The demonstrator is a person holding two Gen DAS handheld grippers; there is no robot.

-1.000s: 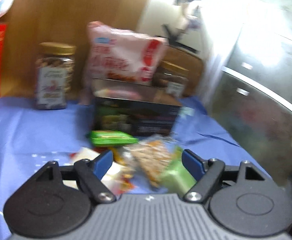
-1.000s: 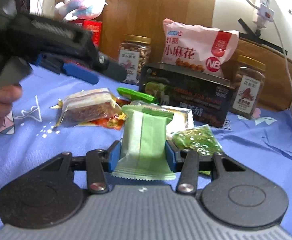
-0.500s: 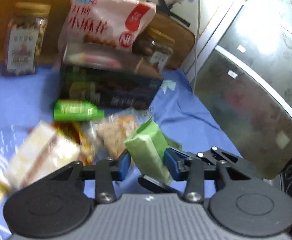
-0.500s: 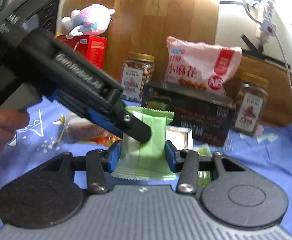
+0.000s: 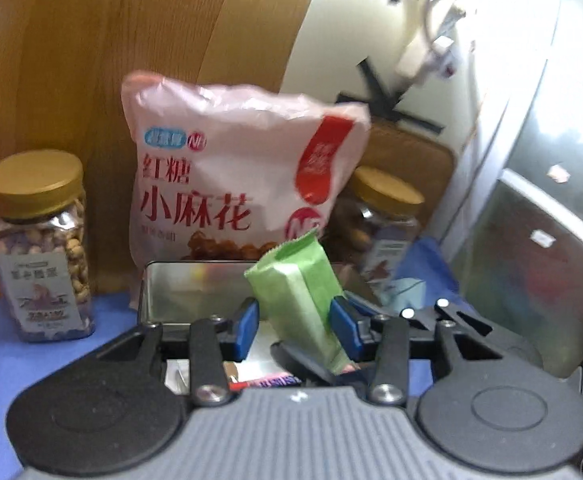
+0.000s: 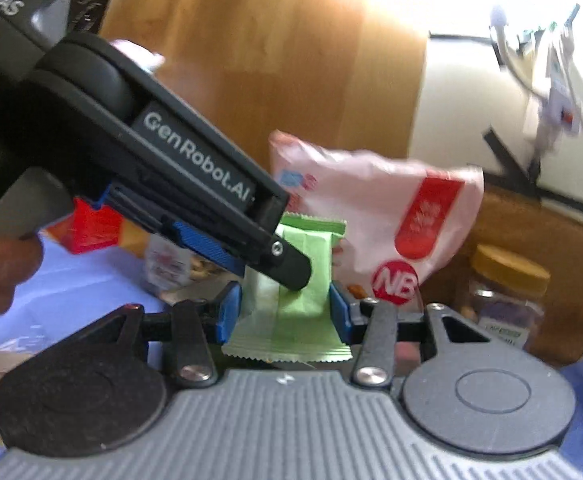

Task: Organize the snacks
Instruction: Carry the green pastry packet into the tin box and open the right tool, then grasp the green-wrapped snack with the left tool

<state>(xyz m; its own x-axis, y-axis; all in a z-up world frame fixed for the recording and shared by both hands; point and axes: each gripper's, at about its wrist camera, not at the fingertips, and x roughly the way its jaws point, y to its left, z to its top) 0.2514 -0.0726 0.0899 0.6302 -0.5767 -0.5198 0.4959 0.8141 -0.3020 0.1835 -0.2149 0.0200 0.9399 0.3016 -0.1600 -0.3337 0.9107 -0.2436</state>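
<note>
The right gripper [image 6: 285, 312] clamped a matte green crimp-edged packet [image 6: 291, 312] between its blue pads. The left gripper [image 5: 293, 324] straddled it, jaws apparently not quite touching. At twelve o'clock rose the glossy pink bag [image 5: 235, 184] behind an open metal tin [image 5: 187, 292].

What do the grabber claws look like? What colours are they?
Each gripper, left and right, has blue ribbed finger pads, black link arms with silver screws, two round black discs and a grey ridged body. The left one has "GenRobot.AI" in white on its side.

Two jars [image 5: 39, 246], one green packet [image 5: 297, 292]
</note>
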